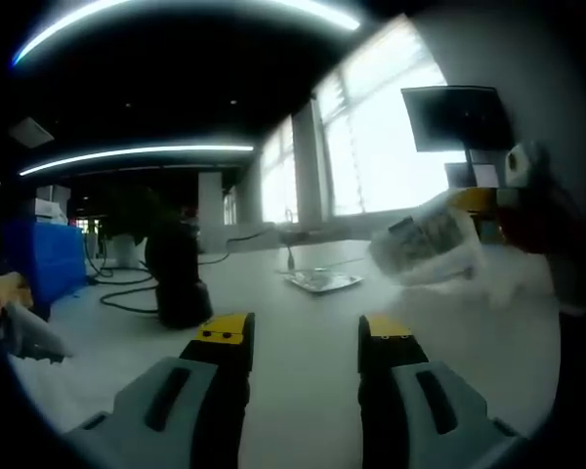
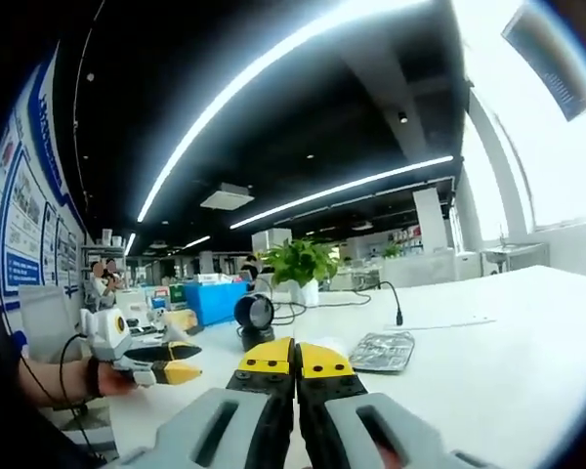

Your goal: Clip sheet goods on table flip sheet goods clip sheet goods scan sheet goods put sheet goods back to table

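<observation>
The left gripper (image 1: 303, 342) stands wide open and empty; the right gripper (image 2: 295, 360) is closed with nothing visibly between its jaws. The silver sheet goods packet (image 2: 382, 350) lies flat on the white table (image 2: 508, 352) — centre of frame — so the task looks either unstarted or finished.
</observation>
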Action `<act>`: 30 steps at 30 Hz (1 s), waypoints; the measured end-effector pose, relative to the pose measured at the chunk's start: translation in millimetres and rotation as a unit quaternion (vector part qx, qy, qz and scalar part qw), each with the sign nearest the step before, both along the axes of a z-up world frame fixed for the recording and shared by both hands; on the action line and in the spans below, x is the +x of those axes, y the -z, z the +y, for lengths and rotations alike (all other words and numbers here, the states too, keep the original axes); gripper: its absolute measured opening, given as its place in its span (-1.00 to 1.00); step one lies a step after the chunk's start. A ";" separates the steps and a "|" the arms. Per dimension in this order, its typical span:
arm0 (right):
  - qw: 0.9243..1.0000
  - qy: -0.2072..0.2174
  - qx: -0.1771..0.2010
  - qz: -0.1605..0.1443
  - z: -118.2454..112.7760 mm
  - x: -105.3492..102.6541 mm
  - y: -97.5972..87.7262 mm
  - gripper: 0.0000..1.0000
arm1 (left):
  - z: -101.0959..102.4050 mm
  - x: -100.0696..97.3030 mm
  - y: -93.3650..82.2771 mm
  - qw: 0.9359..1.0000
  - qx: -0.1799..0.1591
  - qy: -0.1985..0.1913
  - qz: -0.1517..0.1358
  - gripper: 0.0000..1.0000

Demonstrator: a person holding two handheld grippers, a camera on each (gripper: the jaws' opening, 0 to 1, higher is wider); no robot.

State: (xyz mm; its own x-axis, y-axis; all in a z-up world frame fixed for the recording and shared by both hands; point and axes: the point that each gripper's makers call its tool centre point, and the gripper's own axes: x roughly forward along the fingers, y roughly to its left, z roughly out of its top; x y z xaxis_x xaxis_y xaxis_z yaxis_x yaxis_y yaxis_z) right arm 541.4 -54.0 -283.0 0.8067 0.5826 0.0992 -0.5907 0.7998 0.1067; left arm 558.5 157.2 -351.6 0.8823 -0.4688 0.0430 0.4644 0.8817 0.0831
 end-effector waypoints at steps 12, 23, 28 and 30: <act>0.986 -0.081 -0.144 -0.005 58.9 -29.2 56.3 -1.00 | 0.7 0.8 1.0 1.000 0.002 0.000 0.000 -0.30; 0.948 -0.107 -0.295 -0.050 84.9 -39.5 108.4 -1.00 | -0.6 0.2 1.2 1.000 0.005 0.003 -0.001 -0.30; 0.944 -0.112 -0.305 -0.061 85.2 -40.6 110.5 -1.00 | -0.5 0.1 0.8 1.000 0.005 0.003 -0.002 -0.30; 0.947 -0.115 -0.294 -0.056 83.0 -40.6 108.9 -1.00 | -0.5 0.2 0.7 1.000 0.005 0.003 -0.003 -0.30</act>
State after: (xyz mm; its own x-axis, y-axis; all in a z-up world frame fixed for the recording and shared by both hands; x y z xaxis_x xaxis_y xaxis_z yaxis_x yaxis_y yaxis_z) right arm 500.8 29.0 -391.9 0.6559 0.7224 -0.2192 -0.7372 0.5504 -0.3919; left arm 558.7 156.8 -352.3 0.8790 -0.4748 0.0429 0.4696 0.8779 0.0940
